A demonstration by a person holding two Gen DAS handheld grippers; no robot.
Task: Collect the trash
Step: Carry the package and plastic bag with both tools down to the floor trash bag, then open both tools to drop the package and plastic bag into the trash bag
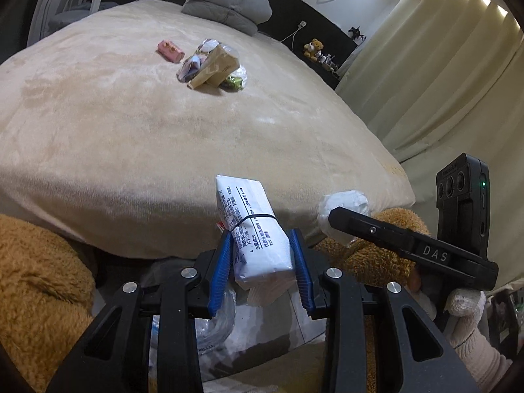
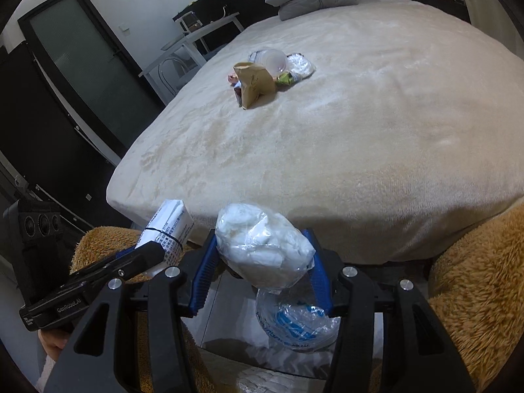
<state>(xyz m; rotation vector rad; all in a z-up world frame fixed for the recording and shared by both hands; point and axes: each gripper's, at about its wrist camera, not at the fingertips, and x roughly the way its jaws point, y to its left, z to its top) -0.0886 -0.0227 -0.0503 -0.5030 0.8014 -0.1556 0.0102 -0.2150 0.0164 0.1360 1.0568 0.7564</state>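
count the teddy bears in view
1: a small brown plush teddy bear sits on the dark shelf beyond the bed's far corner. Others may be hidden.

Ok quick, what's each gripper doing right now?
Left gripper: shut on the white printed packet.
Right gripper: shut on the white crumpled plastic bag.

Left hand-held gripper (image 1: 260,263) clamped, right hand-held gripper (image 2: 262,268) clamped, both angled down.

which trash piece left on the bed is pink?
The small pink packet, lying alone at the left edge of the pile. The tan paper bag and clear plastic wrappers beside it aren't pink.
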